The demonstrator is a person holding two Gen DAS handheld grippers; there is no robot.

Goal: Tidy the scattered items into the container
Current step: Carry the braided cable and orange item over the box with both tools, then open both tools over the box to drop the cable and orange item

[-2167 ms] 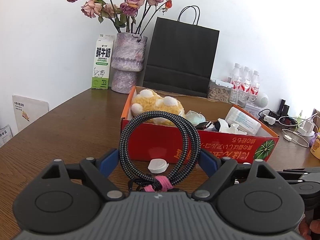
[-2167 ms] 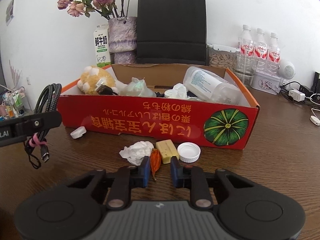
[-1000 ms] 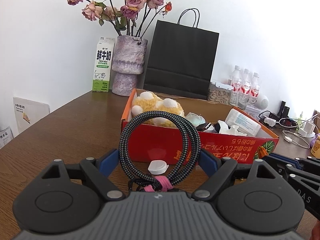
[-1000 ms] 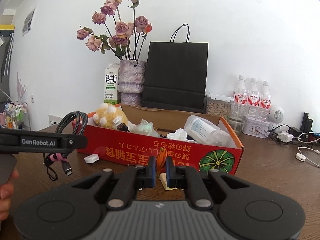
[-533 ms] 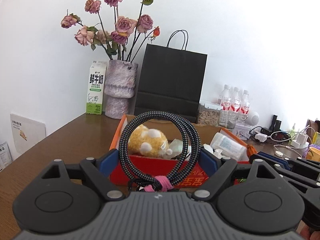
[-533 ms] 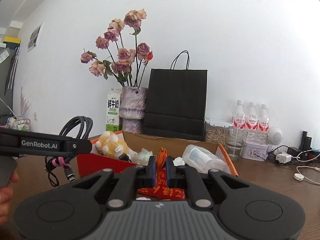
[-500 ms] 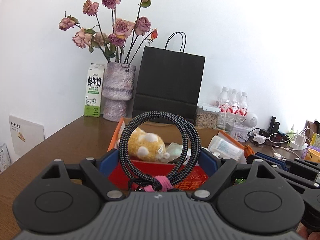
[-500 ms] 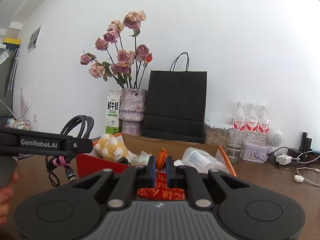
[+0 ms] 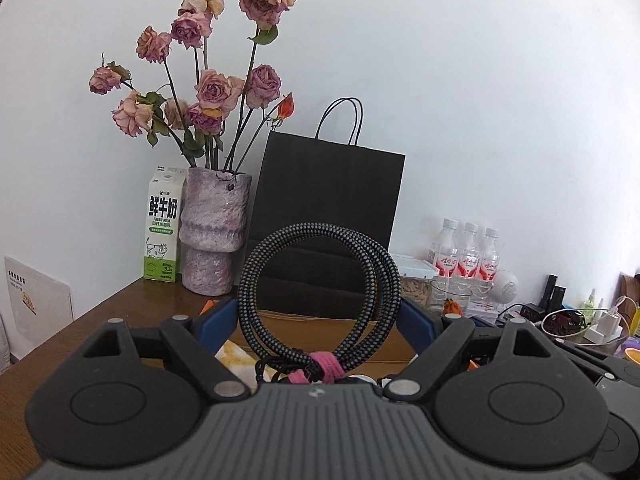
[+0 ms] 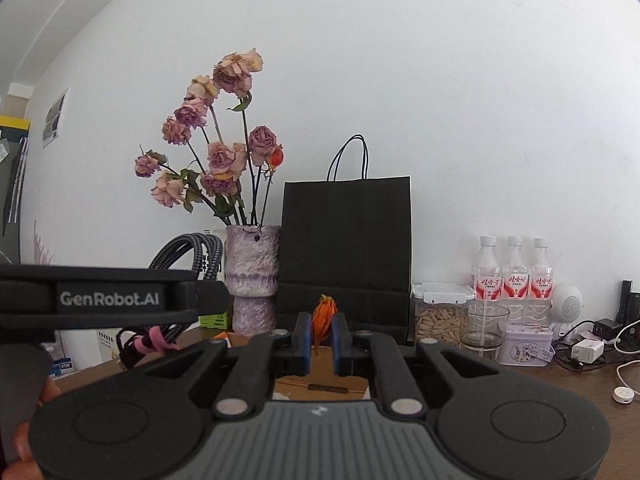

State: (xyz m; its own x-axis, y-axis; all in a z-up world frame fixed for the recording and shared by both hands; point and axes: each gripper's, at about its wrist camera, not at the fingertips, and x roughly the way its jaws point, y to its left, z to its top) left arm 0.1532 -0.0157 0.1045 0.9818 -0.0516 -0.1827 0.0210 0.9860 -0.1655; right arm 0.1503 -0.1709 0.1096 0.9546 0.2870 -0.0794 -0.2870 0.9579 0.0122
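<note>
My left gripper (image 9: 318, 316) is shut wide on a coiled black braided cable (image 9: 320, 230) tied with a pink strap, the coil upright between the blue pads. It hangs over the near part of the cardboard box (image 9: 316, 330), where a yellow plush (image 9: 232, 354) peeks below. In the right wrist view my right gripper (image 10: 320, 336) is shut on a small orange dried flower (image 10: 323, 314), held above the box (image 10: 320, 380). The left gripper's finger (image 10: 120, 298) and the cable (image 10: 192, 252) are at the left of that view.
Behind the box stand a vase of dried roses (image 9: 212, 240), a milk carton (image 9: 162, 224) and a black paper bag (image 9: 328, 216). Water bottles (image 9: 466, 256), a glass (image 10: 484, 326), chargers and cords (image 9: 600, 324) crowd the right. A hand (image 10: 24, 440) is at the lower left.
Both grippers have risen and moved forward over the box, which has dropped to the bottom of both views. The cable and the orange flower stay gripped.
</note>
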